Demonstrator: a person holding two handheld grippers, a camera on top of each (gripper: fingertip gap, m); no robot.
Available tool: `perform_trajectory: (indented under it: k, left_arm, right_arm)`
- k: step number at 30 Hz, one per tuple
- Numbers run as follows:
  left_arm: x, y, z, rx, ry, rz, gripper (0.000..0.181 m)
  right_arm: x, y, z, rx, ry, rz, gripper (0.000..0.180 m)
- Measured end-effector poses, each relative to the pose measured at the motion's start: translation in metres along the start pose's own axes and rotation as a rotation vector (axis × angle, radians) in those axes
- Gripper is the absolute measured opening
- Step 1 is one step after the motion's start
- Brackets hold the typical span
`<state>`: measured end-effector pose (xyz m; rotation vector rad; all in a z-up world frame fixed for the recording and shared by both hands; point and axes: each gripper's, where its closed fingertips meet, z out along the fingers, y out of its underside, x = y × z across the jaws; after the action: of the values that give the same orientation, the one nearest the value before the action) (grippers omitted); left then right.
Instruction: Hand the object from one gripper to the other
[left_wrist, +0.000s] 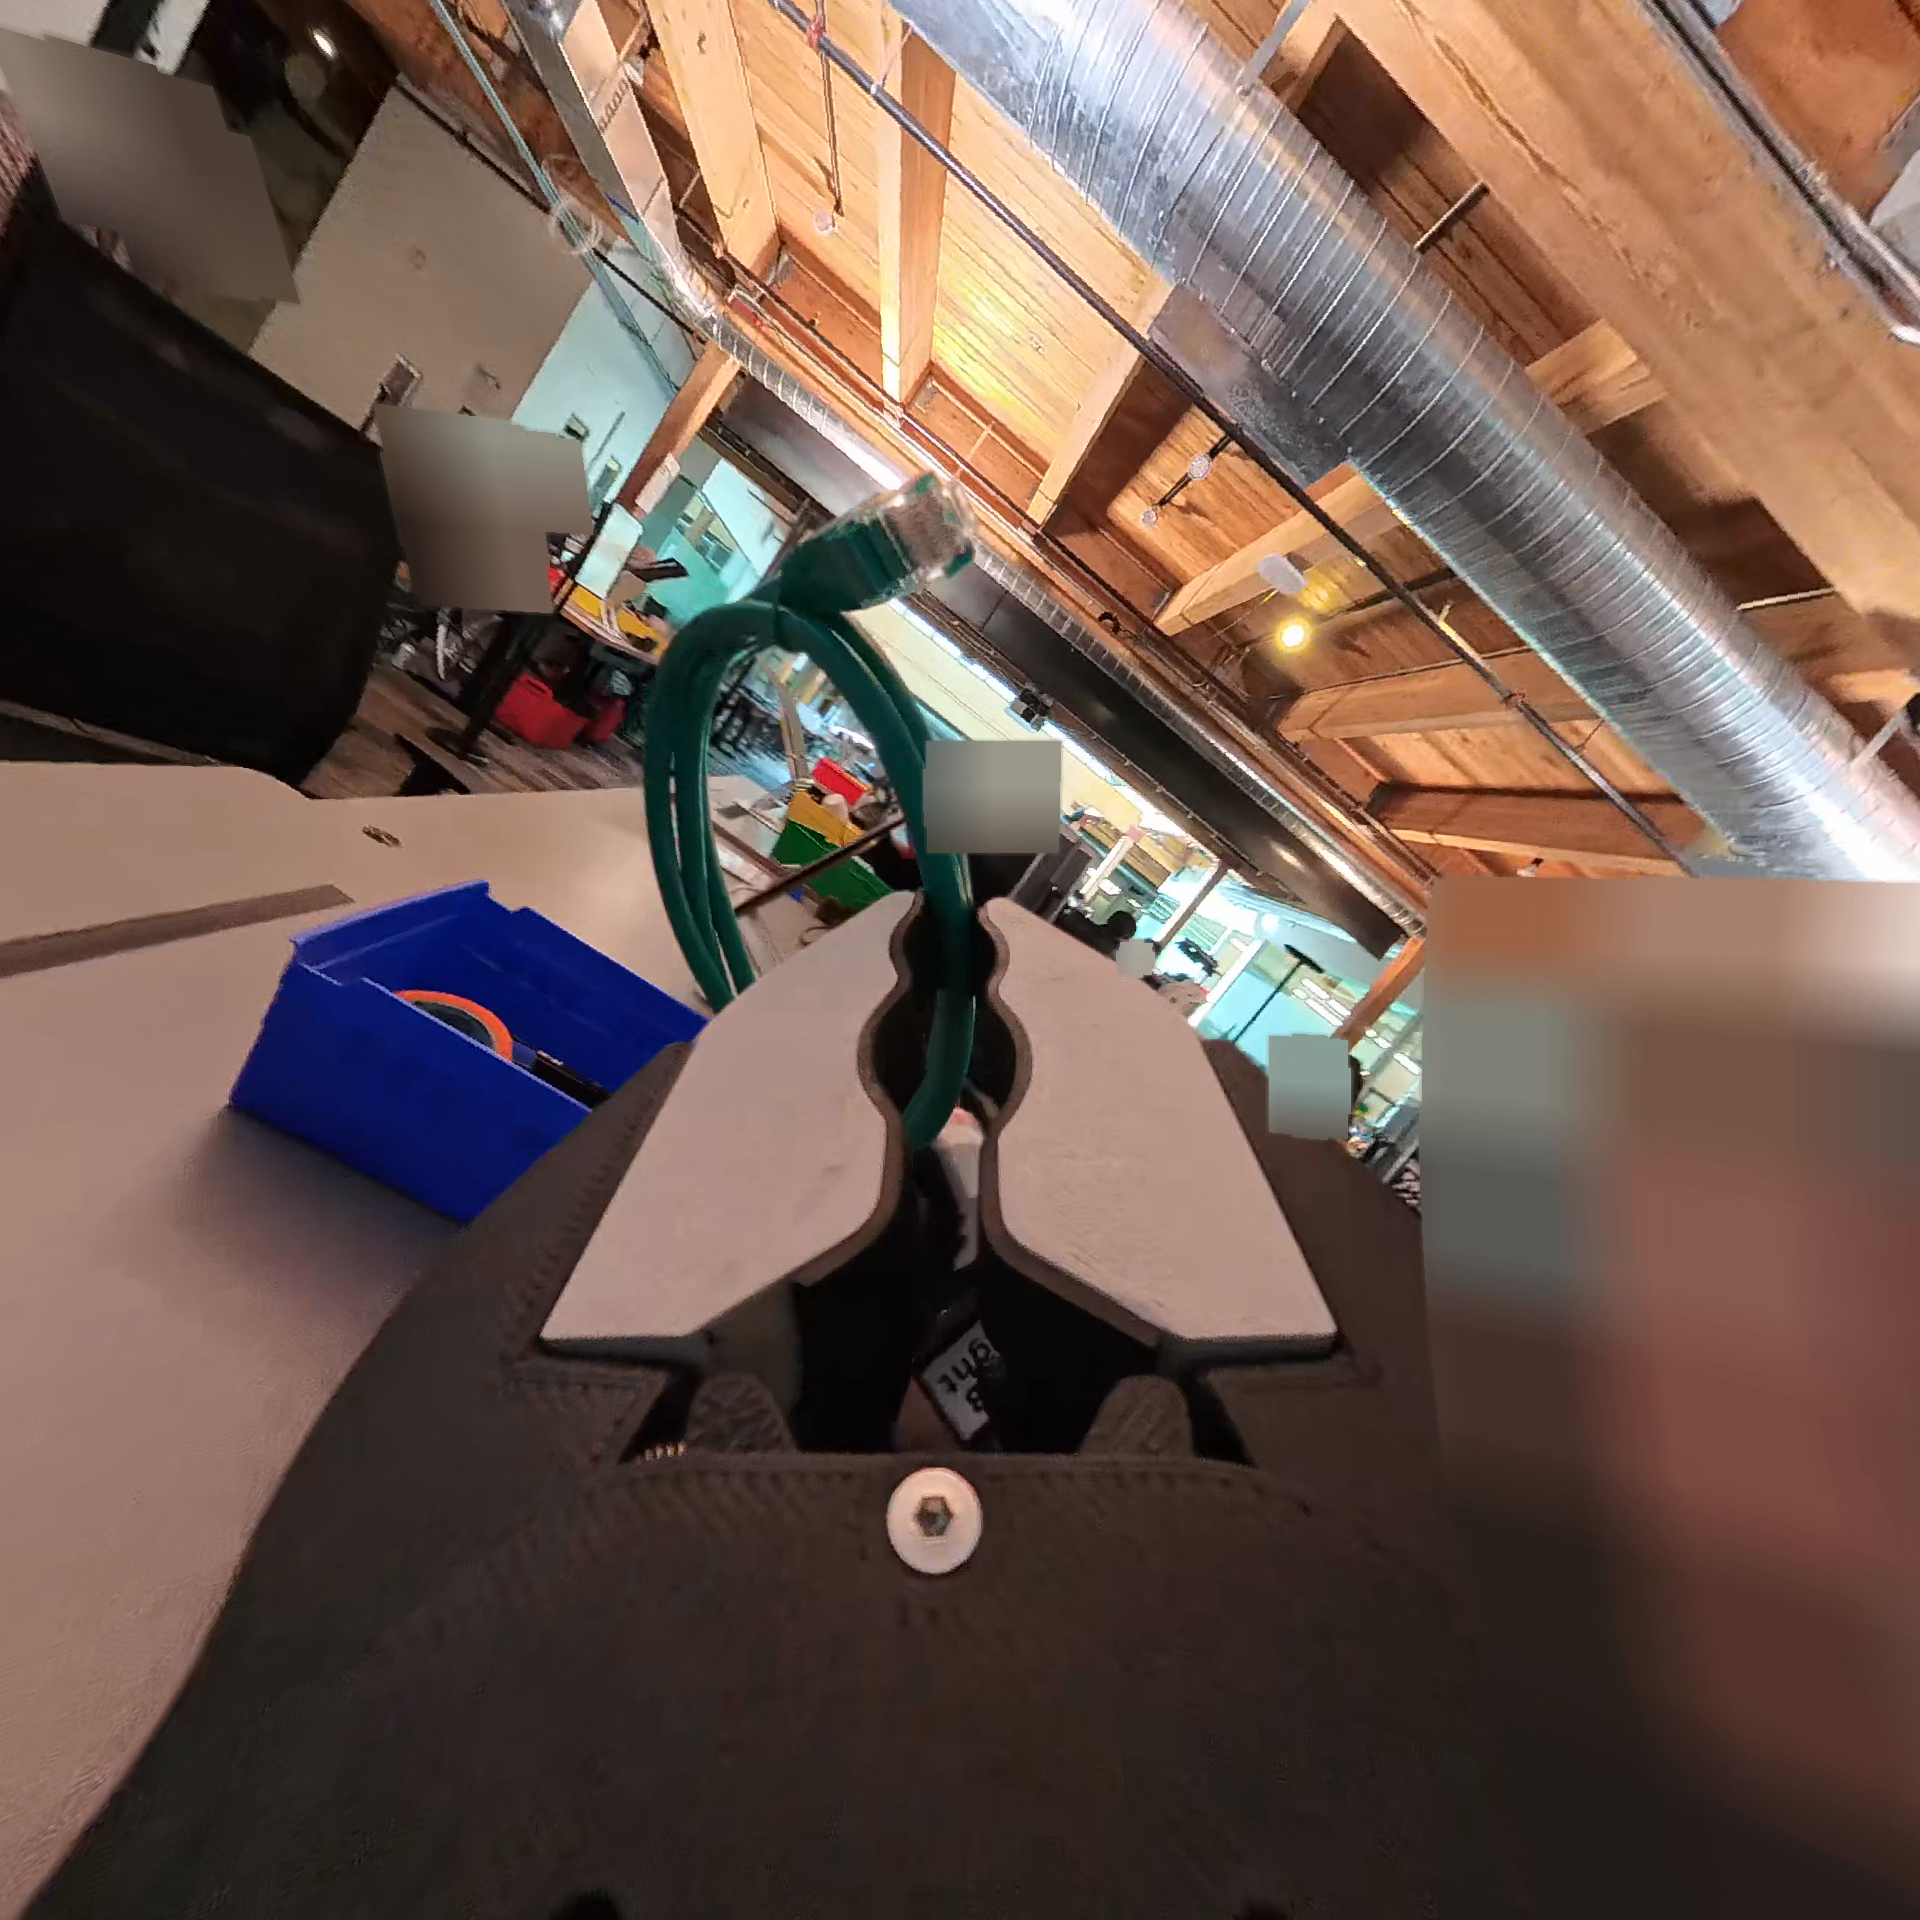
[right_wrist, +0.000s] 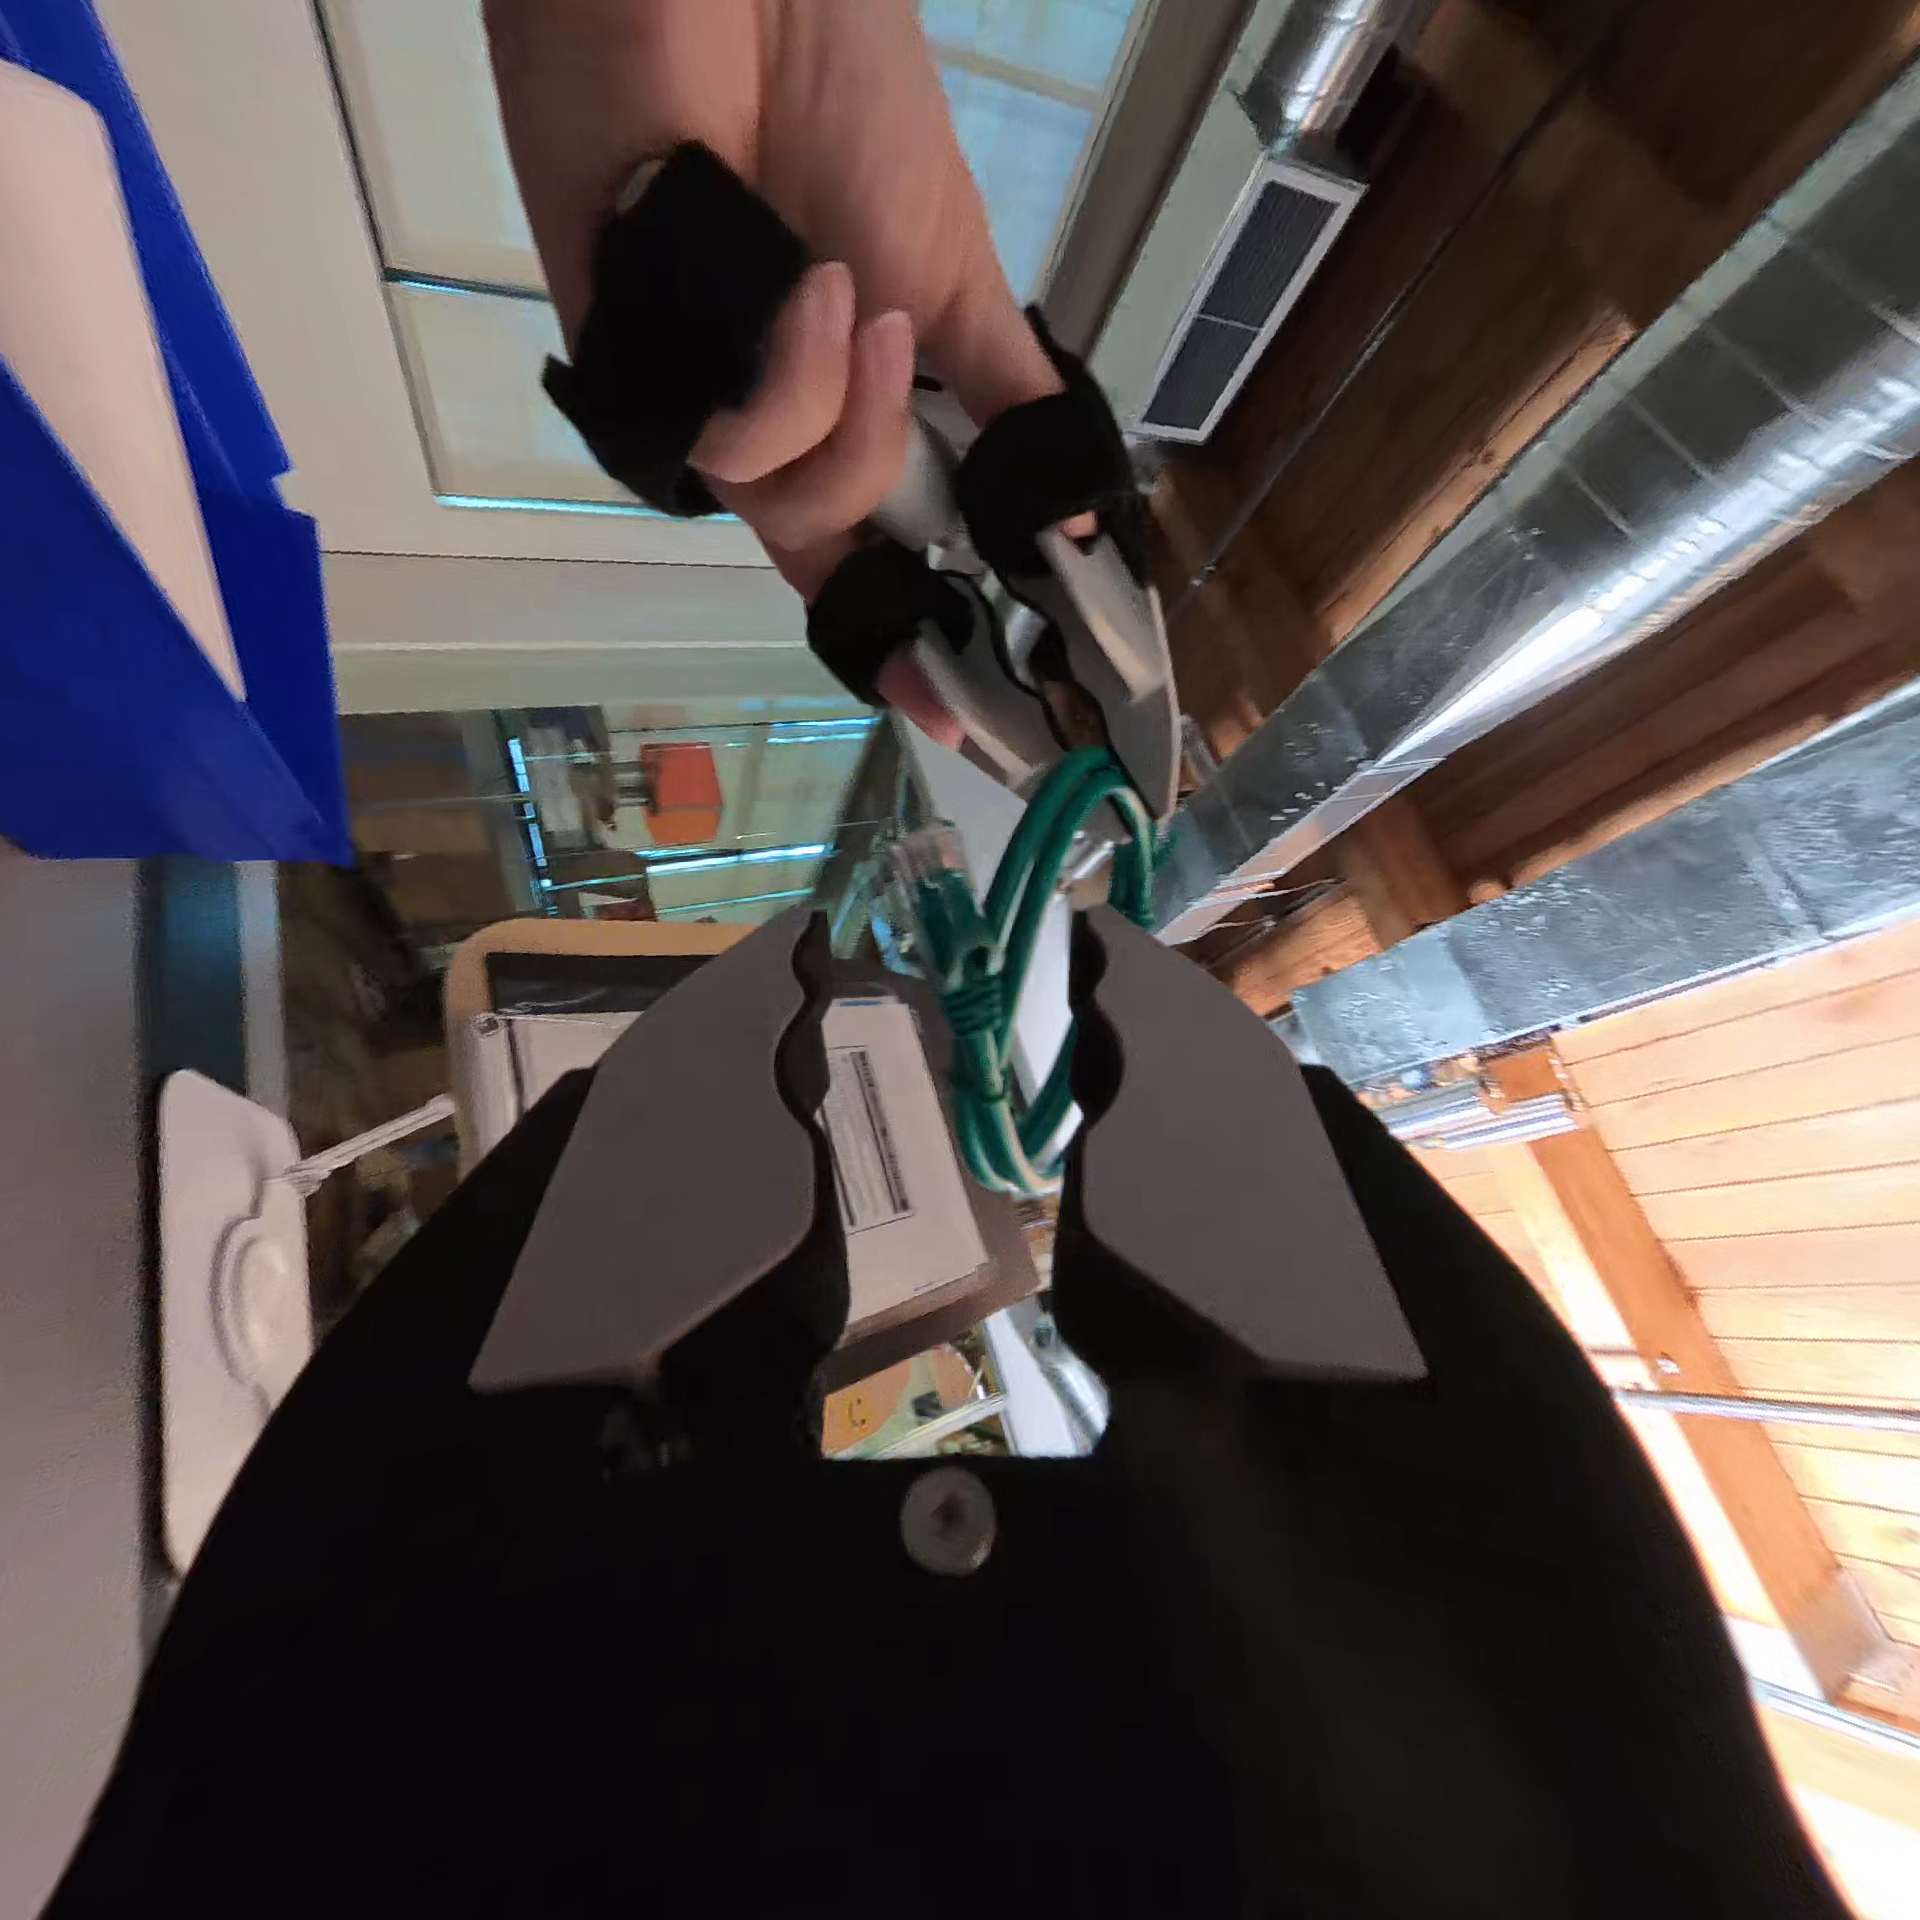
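The left tool (left_wrist: 948, 920) is clamped on a coiled green cable (left_wrist: 686, 790), raised above the pale grey tabletop (left_wrist: 156, 1299); its clear plug (left_wrist: 925, 530) points toward the timber ceiling (left_wrist: 1039, 291) and silver duct (left_wrist: 1455, 416). A blue bin (left_wrist: 416, 1081) stands on the tabletop near the tool. In the right wrist view, the right tool (right_wrist: 951, 930) is spread wide, its fingers either side of the cable's loop (right_wrist: 997, 1039), not gripping. A hand (right_wrist: 831, 343) holds the left tool (right_wrist: 1138, 774).

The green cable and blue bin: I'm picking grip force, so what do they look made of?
Green cable: probably rubbery plastic jacket, smooth with slight sheen, bending in soft loops; clear hard-plastic plug. Blue bin: apparently rigid moulded plastic, with glossy, crisp straight walls.
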<state>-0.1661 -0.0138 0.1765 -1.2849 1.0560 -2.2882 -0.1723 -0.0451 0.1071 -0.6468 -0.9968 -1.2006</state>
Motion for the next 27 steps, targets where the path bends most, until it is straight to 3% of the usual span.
perform_trajectory:
  k: [1,3,8,10,12,16,22,27]
  left_arm:
    - [-0.001,0.001,0.001,0.001,0.006,-0.016,0.005]
    - [-0.005,0.002,0.001,0.005,-0.003,-0.033,0.005]
    - [-0.009,0.002,0.003,0.012,0.047,-0.123,0.007]
    - [-0.018,-0.001,0.001,0.011,0.008,-0.102,0.023]
    - [-0.029,-0.005,-0.002,0.005,-0.066,-0.020,0.038]
    - [-0.044,-0.010,-0.008,-0.022,-0.232,0.239,0.042]
    - [-0.064,0.028,0.007,-0.246,-0.433,0.538,0.051]
    - [-0.080,0.079,0.030,-0.416,-0.398,0.589,0.053]
  right_arm:
    - [-0.001,0.001,0.000,-0.006,-0.009,0.002,0.042]
    - [0.002,0.001,-0.003,-0.005,-0.005,-0.014,0.018]
    - [0.010,0.001,-0.006,0.010,-0.059,0.119,0.016]
    - [0.022,0.009,-0.006,-0.011,-0.069,0.242,0.016]
    - [0.037,0.024,-0.007,-0.038,-0.066,0.430,0.015]
    - [0.064,0.072,-0.011,-0.095,-0.009,0.923,0.015]
    - [0.065,0.148,-0.026,-0.107,0.075,1.684,0.015]
    - [0.039,0.163,-0.024,-0.174,0.007,1.901,0.014]
